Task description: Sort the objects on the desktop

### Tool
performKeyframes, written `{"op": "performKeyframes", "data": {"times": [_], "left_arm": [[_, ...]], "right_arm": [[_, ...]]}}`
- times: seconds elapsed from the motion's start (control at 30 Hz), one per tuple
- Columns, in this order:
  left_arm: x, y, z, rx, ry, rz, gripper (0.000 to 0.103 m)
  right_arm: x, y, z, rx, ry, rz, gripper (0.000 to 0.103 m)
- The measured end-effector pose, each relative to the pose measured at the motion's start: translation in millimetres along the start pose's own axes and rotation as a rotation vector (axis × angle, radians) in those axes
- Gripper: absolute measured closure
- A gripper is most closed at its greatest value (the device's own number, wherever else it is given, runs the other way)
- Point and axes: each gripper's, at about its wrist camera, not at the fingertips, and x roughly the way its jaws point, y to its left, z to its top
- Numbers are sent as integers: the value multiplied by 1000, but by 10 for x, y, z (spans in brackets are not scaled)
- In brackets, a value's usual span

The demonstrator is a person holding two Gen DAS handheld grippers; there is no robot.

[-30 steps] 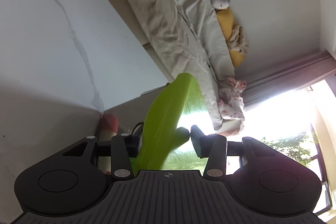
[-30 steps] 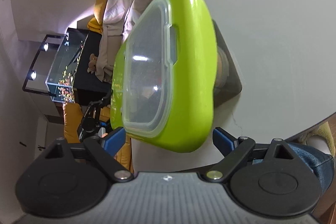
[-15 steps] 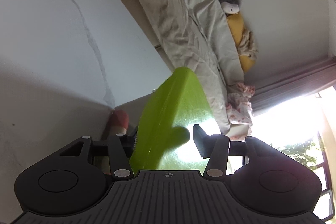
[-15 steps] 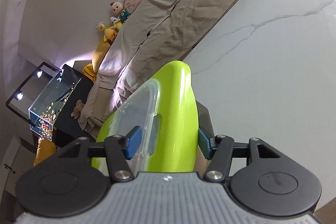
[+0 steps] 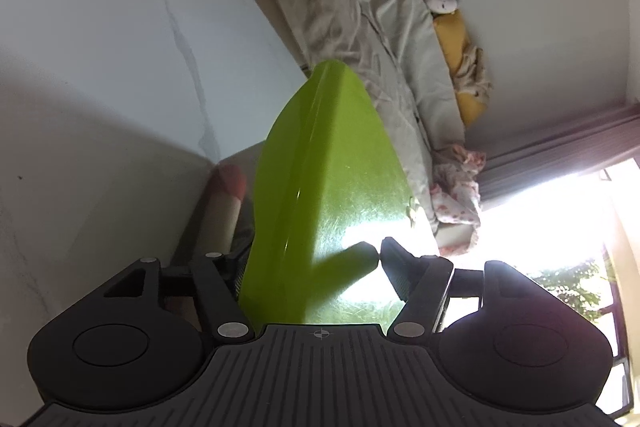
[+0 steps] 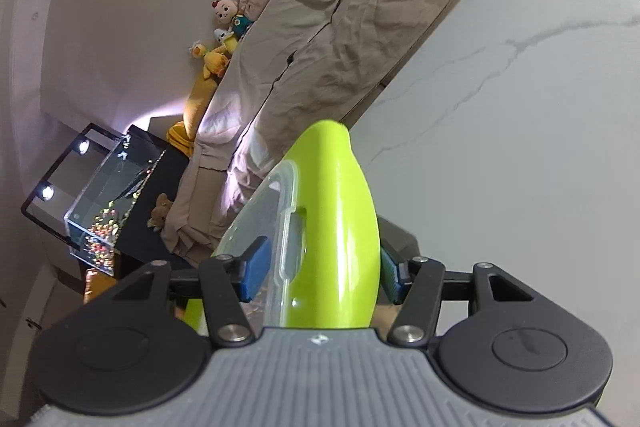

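A lime-green box point(image 5: 332, 187) with a clear lid point(image 6: 260, 227) is held on edge above the white marble table point(image 5: 100, 47). My right gripper point(image 6: 322, 269) is shut on it: one blue pad point(image 6: 256, 267) presses the lid side, the other the green back. In the left wrist view the box also passes between the fingers of my left gripper point(image 5: 312, 259). Its jaws are opening. The right-hand fingertip point(image 5: 390, 259) stands just off the green wall and casts a shadow on it. The other finger is hidden behind the box.
A pink-topped cylinder point(image 5: 226, 195) lies on a dark mat point(image 6: 400, 239) under the box. Beyond the table edge point(image 6: 420, 67) is a cloth-covered bed point(image 6: 340, 7) with stuffed toys point(image 6: 228, 23). A lit glass tank point(image 6: 108, 211) stands at the left. Bright window point(image 5: 560, 219) at the right.
The right gripper swung from facing the lid to edge-on and closed onto the box. The left jaws widened, and the box now looms larger between them.
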Motion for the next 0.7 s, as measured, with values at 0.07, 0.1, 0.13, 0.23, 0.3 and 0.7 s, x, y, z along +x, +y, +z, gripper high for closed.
{"op": "performKeyframes", "data": {"times": [0.07,0.1,0.13,0.23,0.3,0.7], "left_arm": [[-52,-39,-50,22,-9,14,34],[-76,-50,-80,26,-10,19,34],[-94,-50,-113,28,-3,23,33],[-158,-59,-256,54,17,40,31],[-238,-102,-360,92,8,48,31],[-364,205,-142,-62,57,-88,9]], "right_arm": [[-15,-44,-80,18,16,34,47],[-24,-34,-108,11,21,35,46],[-49,-24,-140,4,19,32,46],[-113,-37,-201,14,39,58,54],[-131,15,-259,-1,55,54,53],[-158,316,-116,-132,128,-96,31]]}}
